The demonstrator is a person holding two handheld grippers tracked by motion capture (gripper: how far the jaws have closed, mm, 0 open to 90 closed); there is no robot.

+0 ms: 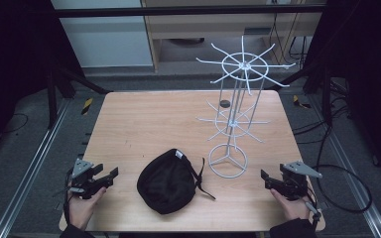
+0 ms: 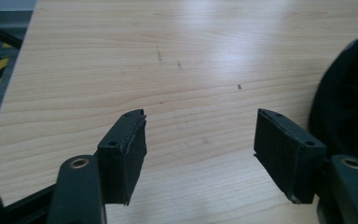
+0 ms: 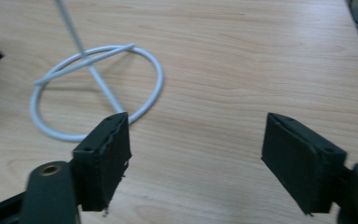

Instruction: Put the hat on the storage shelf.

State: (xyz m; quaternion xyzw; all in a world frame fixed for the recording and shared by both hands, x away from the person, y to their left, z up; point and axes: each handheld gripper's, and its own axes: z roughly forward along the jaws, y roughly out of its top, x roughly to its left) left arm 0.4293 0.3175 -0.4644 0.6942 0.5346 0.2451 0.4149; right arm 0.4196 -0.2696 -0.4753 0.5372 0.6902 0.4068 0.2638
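On the wooden worktop [image 1: 144, 124] a white wire rack [image 1: 233, 119] stands right of centre. A black cap [image 1: 167, 181] lies near the front, its white label [image 1: 178, 154] unreadable. Left tool [image 1: 110, 174] and right tool [image 1: 265, 178] flank it, jaws spread, empty.

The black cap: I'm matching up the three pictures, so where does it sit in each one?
High view: the black cap lies at the table's near edge, bottom centre, left of the white wire rack's ring base.
Left gripper view: its dark curve is at the right edge.
Right gripper view: not identifiable; the ring base is upper left.
Shared landmark: the wooden table.
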